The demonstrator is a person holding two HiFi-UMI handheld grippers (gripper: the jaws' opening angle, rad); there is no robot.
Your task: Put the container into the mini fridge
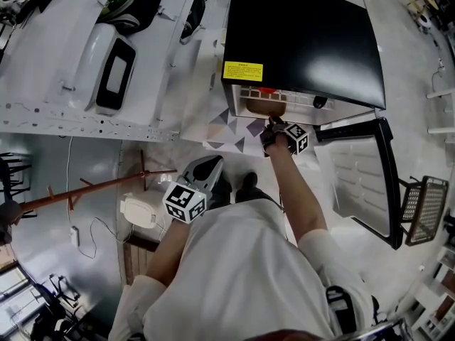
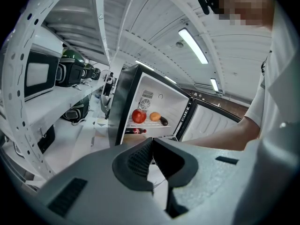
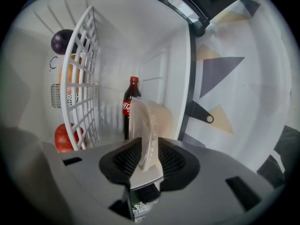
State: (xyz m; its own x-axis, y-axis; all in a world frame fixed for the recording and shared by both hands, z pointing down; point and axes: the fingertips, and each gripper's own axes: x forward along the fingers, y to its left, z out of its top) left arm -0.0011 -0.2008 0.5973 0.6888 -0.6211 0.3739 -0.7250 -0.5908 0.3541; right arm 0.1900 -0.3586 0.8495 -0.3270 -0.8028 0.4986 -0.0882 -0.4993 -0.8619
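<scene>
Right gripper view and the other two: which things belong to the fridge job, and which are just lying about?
Job:
- container, rim between the right gripper's jaws
- mini fridge, door open

Lying about:
- cola bottle
- red apple
- orange
- left gripper, shut, empty, held back

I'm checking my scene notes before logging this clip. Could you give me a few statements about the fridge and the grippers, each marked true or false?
1. The door of the mini fridge stands open. True.
2. The container is between the jaws of the right gripper. True.
3. The left gripper holds a bottle. False: its jaws are shut on nothing.
4. The cola bottle lies on the wire shelf. False: it lies below the shelf, which carries the fruit.
</scene>
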